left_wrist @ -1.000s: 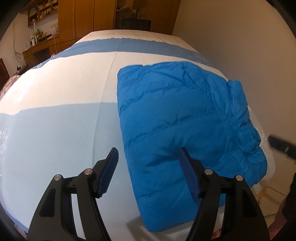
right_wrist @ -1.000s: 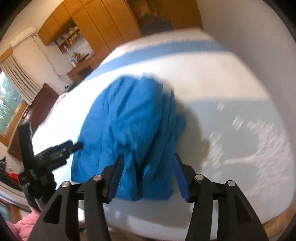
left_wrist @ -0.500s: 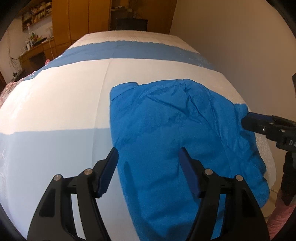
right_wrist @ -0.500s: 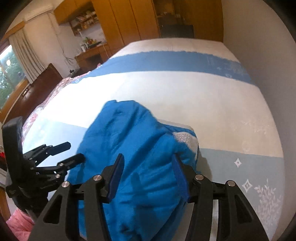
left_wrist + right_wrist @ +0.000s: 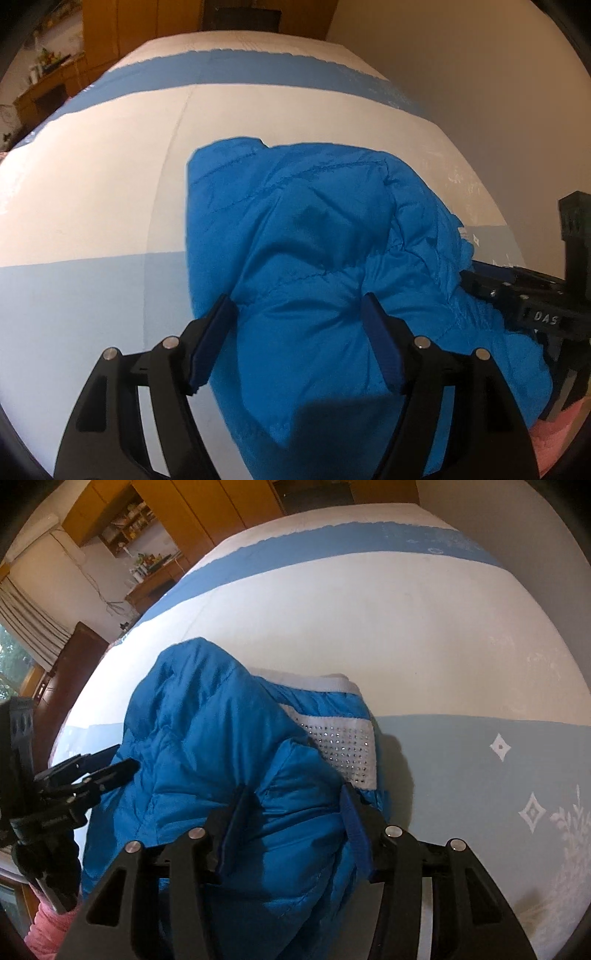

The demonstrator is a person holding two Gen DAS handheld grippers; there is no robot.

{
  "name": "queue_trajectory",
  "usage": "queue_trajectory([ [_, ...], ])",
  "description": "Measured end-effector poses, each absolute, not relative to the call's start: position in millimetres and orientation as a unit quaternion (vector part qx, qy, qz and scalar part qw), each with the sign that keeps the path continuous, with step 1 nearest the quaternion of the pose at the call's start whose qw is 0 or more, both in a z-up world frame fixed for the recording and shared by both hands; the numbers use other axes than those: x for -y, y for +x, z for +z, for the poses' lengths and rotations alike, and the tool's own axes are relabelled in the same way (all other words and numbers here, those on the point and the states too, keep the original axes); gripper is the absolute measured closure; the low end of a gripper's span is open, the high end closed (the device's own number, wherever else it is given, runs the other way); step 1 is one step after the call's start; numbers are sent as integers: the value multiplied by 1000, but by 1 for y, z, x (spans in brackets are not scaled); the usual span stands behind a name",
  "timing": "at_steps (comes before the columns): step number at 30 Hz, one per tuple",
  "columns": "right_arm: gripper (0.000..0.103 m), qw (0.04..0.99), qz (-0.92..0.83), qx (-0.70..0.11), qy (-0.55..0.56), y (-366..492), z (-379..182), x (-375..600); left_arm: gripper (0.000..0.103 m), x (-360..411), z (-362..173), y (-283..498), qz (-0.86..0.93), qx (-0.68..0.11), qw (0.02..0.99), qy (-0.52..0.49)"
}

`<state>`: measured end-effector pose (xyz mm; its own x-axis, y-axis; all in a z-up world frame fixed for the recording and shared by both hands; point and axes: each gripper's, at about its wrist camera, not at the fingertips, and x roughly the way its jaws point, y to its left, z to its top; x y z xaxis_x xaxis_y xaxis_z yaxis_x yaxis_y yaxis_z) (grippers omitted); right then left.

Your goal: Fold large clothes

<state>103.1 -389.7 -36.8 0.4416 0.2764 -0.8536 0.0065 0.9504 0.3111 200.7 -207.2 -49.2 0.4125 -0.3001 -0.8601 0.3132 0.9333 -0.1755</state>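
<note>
1. The blue puffer jacket is lying folded near the bed's near edge, now bunching up where it lay flatter a second ago.
2. My left tool and right tool are both gaping wide, straddling its near hem, gripping nothing yet.
3. I'm judging another fold is starting.

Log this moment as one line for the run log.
stage: fold | item: blue jacket bunched on bed | left gripper: open, straddling jacket | right gripper: open, straddling jacket
</note>
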Motion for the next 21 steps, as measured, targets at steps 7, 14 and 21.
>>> queue_trajectory([
  [7, 53, 887, 68, -454, 55, 51, 21, 357, 33, 201, -21, 153, -142, -460, 876, 29],
  [14, 53, 881, 95, -463, 32, 15, 24, 331, 33, 198, -16, 134, -128, -455, 881, 27],
  [21, 53, 870, 86, -483, 45, 15, -4, 336, 33, 200, -32, 123, -130, -462, 876, 37],
])
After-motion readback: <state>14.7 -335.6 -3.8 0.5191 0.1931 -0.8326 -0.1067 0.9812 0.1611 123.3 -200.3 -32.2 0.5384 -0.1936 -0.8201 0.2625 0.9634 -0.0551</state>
